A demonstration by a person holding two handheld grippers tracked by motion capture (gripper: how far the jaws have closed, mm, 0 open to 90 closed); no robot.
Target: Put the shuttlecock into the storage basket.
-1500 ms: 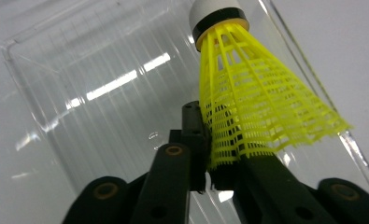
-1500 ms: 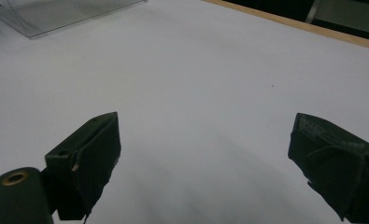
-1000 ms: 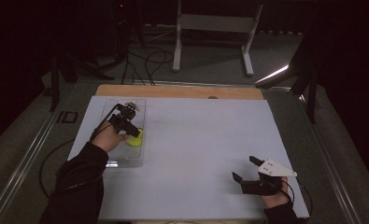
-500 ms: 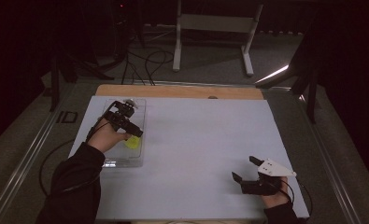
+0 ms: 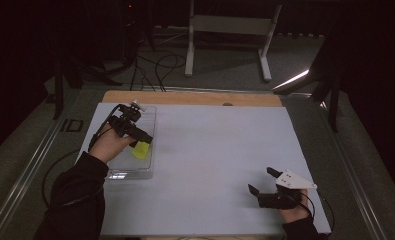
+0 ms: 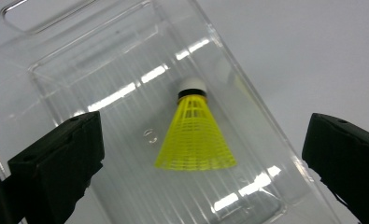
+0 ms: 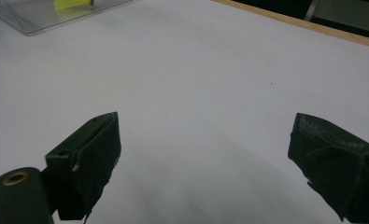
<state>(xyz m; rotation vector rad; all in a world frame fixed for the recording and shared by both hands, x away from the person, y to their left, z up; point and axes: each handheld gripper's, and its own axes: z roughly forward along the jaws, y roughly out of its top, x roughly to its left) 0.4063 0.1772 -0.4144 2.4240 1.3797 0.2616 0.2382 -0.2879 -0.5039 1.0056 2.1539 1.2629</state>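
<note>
At far left of the bench (image 5: 210,150), a yellow mesh shuttlecock (image 6: 195,135) with white cap lies inside a clear ribbed plastic tray (image 5: 150,120). Left gripper (image 5: 141,138) hovers above it, jaws wide apart, empty. Right gripper (image 5: 263,180), near right, jaws wide, empty, over bare white surface; tray partly cut off there.
</note>
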